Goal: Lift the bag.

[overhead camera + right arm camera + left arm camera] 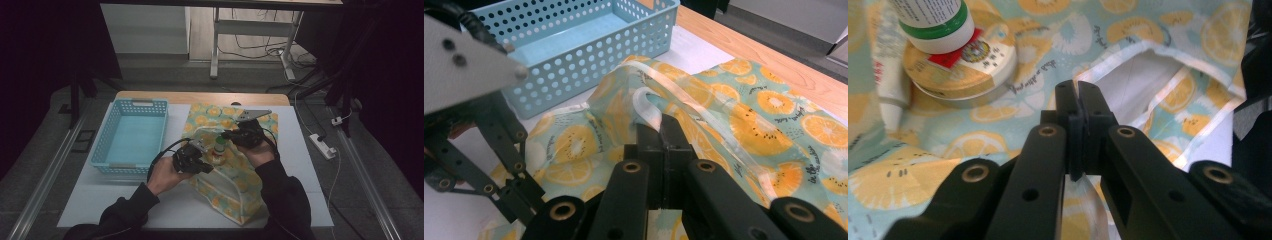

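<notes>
A citrus-print bag (pixel 235 170), teal with orange slices on it, is lying on the white table (pixel 300 165), its mouth being held apart by the two grippers. The left gripper (pixel 206 159) is sitting at the bag's 9 o'clock edge in the high view, and the right gripper (pixel 227 134) is working at about 12 o'clock on the opening.

In the left gripper view the jaws are pressing together, and a thin strip of the bag's white-lined rim (pixel 1083 187) is passing down between them (so they are pinching the rim rather than closing on nothing). From these jaws, a round tin (pixel 960 65) is lying inside the bag at about 10 o'clock, with a white bottle banded in green (pixel 935 20) standing on its lid and a white tube (pixel 885 75) lying against the tin's side.

In the right gripper view the jaws are likewise pressing together, and the bag's pale rim strip (pixel 649 107) is curling out of their tips at 12 o'clock, the printed fabric spreading away toward 3 o'clock. The pale blue perforated basket (pixel 574 55) is sitting beyond at 11 o'clock, just beside the bag, and the left gripper's grey plate is showing at 9 o'clock.
</notes>
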`<control>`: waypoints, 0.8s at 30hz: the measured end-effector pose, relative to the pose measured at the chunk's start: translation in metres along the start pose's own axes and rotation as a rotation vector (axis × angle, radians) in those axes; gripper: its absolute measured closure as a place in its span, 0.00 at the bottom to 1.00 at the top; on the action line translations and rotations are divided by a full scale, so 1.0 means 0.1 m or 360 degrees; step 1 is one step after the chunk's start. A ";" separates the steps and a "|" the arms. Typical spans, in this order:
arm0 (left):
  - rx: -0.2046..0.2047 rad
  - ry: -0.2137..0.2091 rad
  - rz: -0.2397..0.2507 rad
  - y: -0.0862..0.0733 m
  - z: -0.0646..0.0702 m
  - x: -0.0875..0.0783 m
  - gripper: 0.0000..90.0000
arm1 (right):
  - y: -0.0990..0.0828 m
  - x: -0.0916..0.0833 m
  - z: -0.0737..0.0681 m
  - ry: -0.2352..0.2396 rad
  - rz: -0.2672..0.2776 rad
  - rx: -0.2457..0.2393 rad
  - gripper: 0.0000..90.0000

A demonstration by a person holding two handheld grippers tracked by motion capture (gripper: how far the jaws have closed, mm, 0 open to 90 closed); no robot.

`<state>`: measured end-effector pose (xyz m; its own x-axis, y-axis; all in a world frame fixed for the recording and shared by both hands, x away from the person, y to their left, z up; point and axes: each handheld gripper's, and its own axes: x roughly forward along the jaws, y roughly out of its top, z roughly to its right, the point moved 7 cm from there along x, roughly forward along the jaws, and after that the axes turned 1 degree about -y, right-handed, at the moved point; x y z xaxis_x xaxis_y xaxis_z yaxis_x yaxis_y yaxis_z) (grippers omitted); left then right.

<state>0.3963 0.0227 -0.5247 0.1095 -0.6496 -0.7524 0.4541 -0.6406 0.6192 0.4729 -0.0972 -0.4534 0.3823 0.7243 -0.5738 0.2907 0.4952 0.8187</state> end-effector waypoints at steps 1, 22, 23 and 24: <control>-0.0009 -0.0003 0.0012 0.01 0.00 -0.02 0.98 | 0.01 -0.01 -0.01 0.0002 -0.0004 0.0000 1.00; -0.0111 -0.0047 0.0131 0.17 -0.12 -0.40 0.98 | 0.11 -0.03 -0.08 0.0031 -0.0069 -0.0044 1.00; -0.0119 -0.0051 0.0137 0.18 -0.13 -0.42 0.98 | 0.11 -0.04 -0.08 0.0033 -0.0072 -0.0045 1.00; -0.0121 -0.0052 0.0143 0.19 -0.14 -0.45 0.98 | 0.12 -0.05 -0.08 0.0033 -0.0076 -0.0049 1.00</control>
<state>0.4127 0.0454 -0.4823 0.1243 -0.7170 -0.6859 0.5098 -0.5469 0.6641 0.4673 -0.0907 -0.4406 0.3506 0.7091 -0.6117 0.2806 0.5437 0.7910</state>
